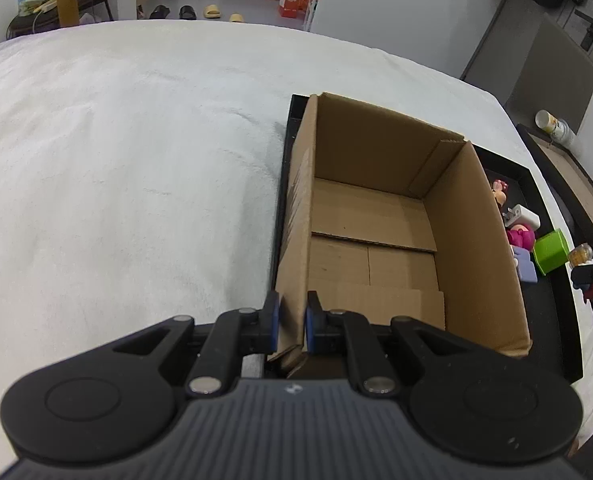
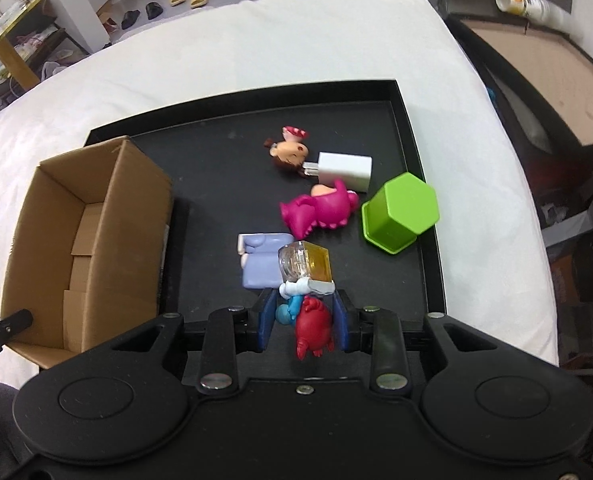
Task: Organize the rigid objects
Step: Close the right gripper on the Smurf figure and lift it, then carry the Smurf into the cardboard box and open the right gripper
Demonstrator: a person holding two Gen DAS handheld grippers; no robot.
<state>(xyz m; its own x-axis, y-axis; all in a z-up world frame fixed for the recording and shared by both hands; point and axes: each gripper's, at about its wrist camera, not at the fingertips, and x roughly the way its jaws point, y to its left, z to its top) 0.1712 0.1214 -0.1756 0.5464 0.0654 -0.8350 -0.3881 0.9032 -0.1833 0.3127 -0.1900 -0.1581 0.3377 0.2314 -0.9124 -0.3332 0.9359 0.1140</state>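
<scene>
An open, empty cardboard box [image 1: 380, 236] stands at the left end of a black tray [image 2: 216, 184]; the box also shows in the right wrist view [image 2: 88, 240]. My left gripper [image 1: 291, 320] is shut on the box's near left wall. My right gripper [image 2: 303, 320] is shut on a red and blue figurine [image 2: 310, 326] with a clear yellow cube [image 2: 306, 260] on top, held above the tray. On the tray lie a lilac block [image 2: 262, 260], a magenta dinosaur [image 2: 320, 210], a green hexagonal cup [image 2: 400, 212], a white charger [image 2: 344, 170] and a small doll [image 2: 288, 152].
The tray rests on a white bed cover [image 1: 116, 160]. A dark bedside unit [image 2: 536, 80] with a lying can [image 2: 524, 2] stands right of the bed. Shoes and furniture are on the floor beyond the far edge.
</scene>
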